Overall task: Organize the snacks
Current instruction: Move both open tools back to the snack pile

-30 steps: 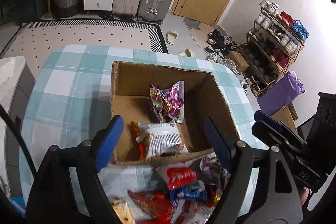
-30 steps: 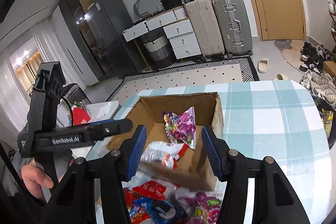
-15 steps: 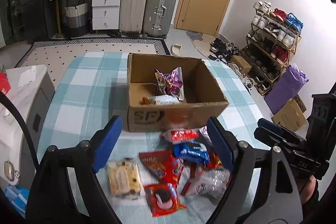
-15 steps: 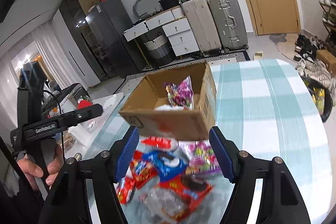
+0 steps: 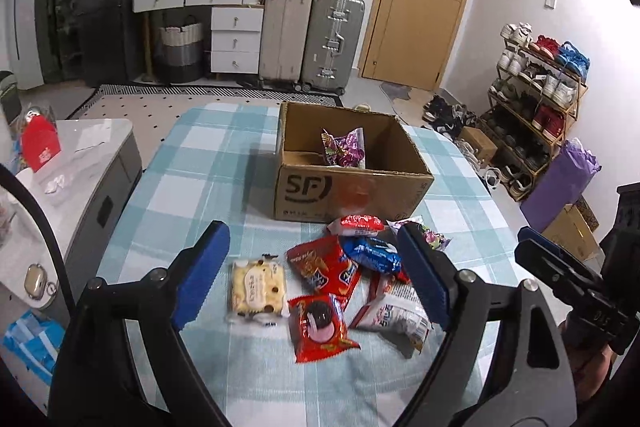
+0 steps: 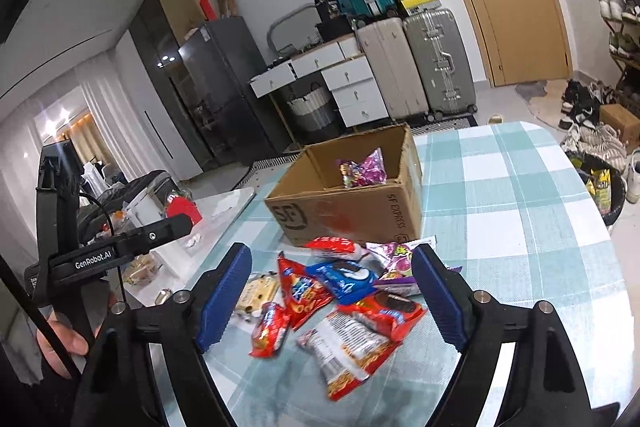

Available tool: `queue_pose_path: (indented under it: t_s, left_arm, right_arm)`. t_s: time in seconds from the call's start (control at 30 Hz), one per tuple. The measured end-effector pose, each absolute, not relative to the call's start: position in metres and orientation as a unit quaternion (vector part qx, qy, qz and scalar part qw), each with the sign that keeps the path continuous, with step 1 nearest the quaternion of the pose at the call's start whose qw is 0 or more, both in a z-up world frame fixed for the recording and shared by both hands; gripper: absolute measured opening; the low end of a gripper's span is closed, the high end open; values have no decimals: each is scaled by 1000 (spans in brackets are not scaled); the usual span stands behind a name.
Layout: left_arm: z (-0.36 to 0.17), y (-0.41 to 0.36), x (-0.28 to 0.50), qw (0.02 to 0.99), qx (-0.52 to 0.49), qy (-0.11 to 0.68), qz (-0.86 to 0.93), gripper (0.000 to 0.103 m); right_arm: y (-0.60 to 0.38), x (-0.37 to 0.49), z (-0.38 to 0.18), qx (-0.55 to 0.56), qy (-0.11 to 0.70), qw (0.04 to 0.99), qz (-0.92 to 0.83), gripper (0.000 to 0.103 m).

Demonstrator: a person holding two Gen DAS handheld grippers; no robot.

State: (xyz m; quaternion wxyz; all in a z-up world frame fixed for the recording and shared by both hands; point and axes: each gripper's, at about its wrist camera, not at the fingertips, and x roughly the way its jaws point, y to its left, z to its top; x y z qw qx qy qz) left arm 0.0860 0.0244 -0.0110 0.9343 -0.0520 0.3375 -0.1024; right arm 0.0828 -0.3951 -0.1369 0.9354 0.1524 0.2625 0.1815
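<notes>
An open cardboard box [image 5: 352, 189] [image 6: 352, 211] stands on the checked table with a purple snack bag [image 5: 346, 149] [image 6: 364, 169] inside. In front of it lies a heap of snack packets: a yellow biscuit pack [image 5: 256, 287], a red Oreo pack [image 5: 320, 325], a blue Oreo pack [image 5: 372, 253] [image 6: 344, 277], a red chip bag [image 5: 324, 269] and a white-red bag [image 6: 348, 347]. My left gripper [image 5: 312, 275] is open and empty above the heap. My right gripper [image 6: 332, 295] is open and empty over the same heap.
A grey side cabinet [image 5: 60, 187] with small items stands left of the table [image 5: 192, 163]. Suitcases [image 5: 332, 39], drawers and a door are at the back. A shoe rack [image 5: 536, 87] is on the right. The right gripper's body [image 5: 580, 287] shows at the right edge.
Both grippers have pulled back from over the box towards the near side of the table. The heap of packets in front of the box is now in full view.
</notes>
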Motion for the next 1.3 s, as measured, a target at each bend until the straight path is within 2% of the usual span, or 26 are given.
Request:
queue_pose_path:
  t_s: [0.33, 0.4, 0.43, 0.77, 1.07, 1.3]
  left_arm:
    - [-17, 22, 49, 939, -34, 329, -100, 89]
    - [-21, 21, 49, 939, -28, 328, -97, 95]
    - [-23, 20, 50, 939, -27, 329, -95, 103]
    - [-71, 31, 58, 937, -38, 338, -81, 102]
    - [-129, 32, 84, 918, -45, 386, -77, 102]
    - [-150, 32, 97, 910, -42, 405, -78, 102]
  right_arm:
    - [-389, 45, -136, 144, 242, 943, 180, 96]
    - [-389, 42, -139, 143, 243, 943, 176, 99]
    - [-389, 41, -142, 143, 244, 943, 173, 99]
    - [-390, 54, -183, 159, 293, 927, 171, 100]
    - [-391, 80, -225, 189, 348, 901, 179, 100]
    - [-375, 98, -243, 167, 373, 893, 188, 100]
